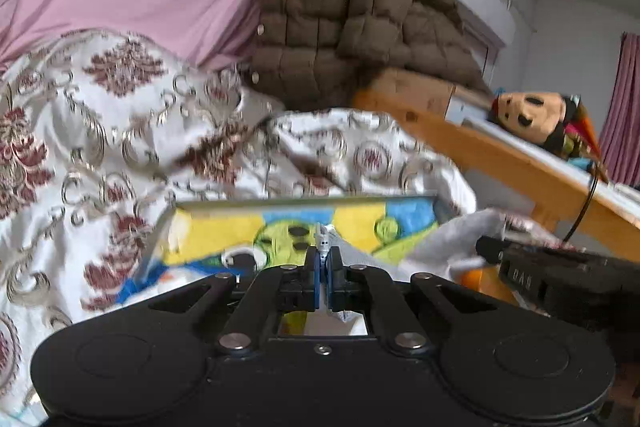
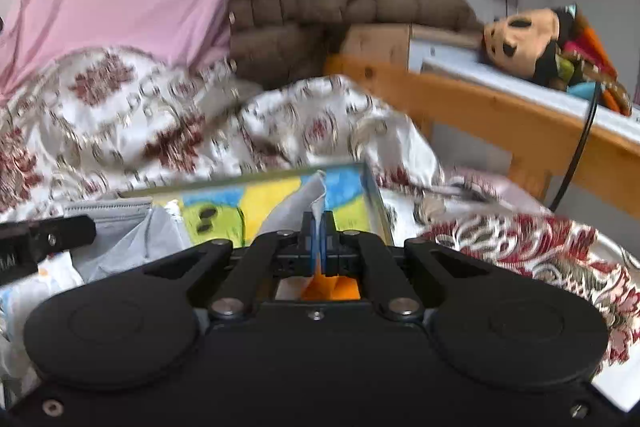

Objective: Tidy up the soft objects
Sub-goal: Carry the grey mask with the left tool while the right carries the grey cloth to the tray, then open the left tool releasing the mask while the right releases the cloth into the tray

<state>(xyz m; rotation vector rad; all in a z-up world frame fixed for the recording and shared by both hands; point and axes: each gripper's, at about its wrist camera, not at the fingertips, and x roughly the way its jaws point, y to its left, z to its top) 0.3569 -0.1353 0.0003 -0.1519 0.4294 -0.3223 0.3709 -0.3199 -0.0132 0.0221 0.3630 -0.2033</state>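
You are holding one white cloth (image 2: 132, 239) between both tools. Your left hand-held gripper (image 1: 323, 251) is pinching a small tuft of its edge, jaws closed on it, and your right hand-held gripper (image 2: 319, 227) is clamping another part of the same cloth, with a strip of it rising just above the closed jaws and something orange showing beneath them.

The relation that matters: the cloth is running sideways between your two hands, so its long axis is lying left to right across you, not away from you. In the right wrist view the left tool is sitting just to the left with grey-white fabric bunched between; in the left view the right tool is close by on the right. Neither hand is nearer — both are already on it.

Straight ahead, just beyond both tips, the bright yellow-and-blue box (image 1: 304, 227) is lying on the patterned quilt (image 1: 120, 131) of the bed, its length also running crosswise. I judge the next move is carrying the cloth forward — keep both ends level.
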